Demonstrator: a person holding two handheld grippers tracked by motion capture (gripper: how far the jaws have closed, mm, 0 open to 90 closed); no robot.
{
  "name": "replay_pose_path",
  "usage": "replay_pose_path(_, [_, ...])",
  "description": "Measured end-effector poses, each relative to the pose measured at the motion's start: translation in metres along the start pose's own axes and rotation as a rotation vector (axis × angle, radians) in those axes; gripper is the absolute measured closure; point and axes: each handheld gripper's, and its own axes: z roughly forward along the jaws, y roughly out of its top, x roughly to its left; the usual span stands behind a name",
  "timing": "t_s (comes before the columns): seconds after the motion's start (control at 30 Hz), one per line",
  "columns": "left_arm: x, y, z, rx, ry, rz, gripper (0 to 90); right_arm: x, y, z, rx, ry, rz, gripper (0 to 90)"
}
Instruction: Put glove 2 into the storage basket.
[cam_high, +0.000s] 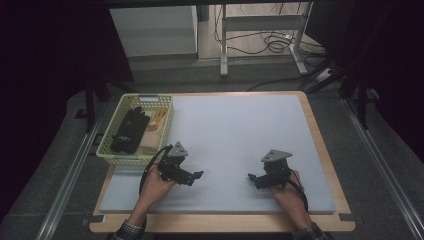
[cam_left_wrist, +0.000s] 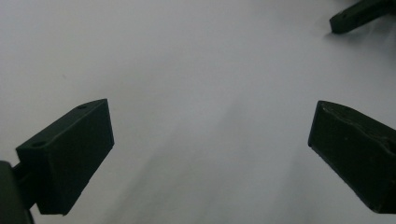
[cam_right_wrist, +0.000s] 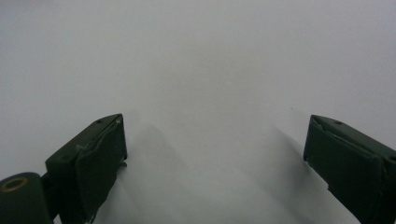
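The limp black fabric glove (cam_high: 131, 129) is seen lying in the pale green plastic basket (cam_high: 112, 153) at the worktop's (cam_high: 240, 130) left edge; being soft and light, it is best pinched at a bunched fold. Left tongs (cam_high: 199, 175) and right tongs (cam_high: 251, 176) are held apart, empty.

We see plaid sleeves (cam_high: 127, 231) at both wrists. Left gripper (cam_high: 199, 175) and right gripper (cam_high: 252, 177) are black, each topped with a grey three-cornered plate (cam_high: 276, 155). Black cables (cam_high: 150, 167) trail off them; fingers (cam_left_wrist: 70, 158) are blocky, with small screw holes.
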Motion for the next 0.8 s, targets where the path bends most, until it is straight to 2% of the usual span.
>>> replay_pose_path(0.1, [-0.001,-0.006,0.007,0.021,0.001,0.002,0.4,0.0,0.0,0.0,0.0,0.0,0.0,5.9])
replay_pose_path(0.2, [-0.002,-0.01,0.012,0.047,0.017,0.02,0.2,0.0,0.0,0.0,0.001,0.0,0.001,5.9])
replay_pose_path(0.33, [-0.003,-0.014,0.018,0.064,0.012,0.027,0.2,0.0,0.0,0.0,0.001,0.001,0.001,5.9])
replay_pose_path(0.43, [-0.003,-0.018,0.025,0.098,0.033,0.038,0.2,0.0,0.0,0.0,0.001,0.001,0.001,5.9])
replay_pose_path(0.47, [-0.003,-0.02,0.026,0.101,0.028,0.034,0.2,0.0,0.0,0.0,0.001,0.001,0.001,5.9])
replay_pose_path(0.5, [-0.001,-0.021,0.027,0.087,0.018,0.011,0.0,0.0,0.0,0.0,0.001,0.002,0.002,5.9])
replay_pose_path(0.8, [-0.002,-0.022,0.027,0.086,0.023,0.019,0.0,0.0,0.0,0.0,0.002,0.002,0.003,5.9])
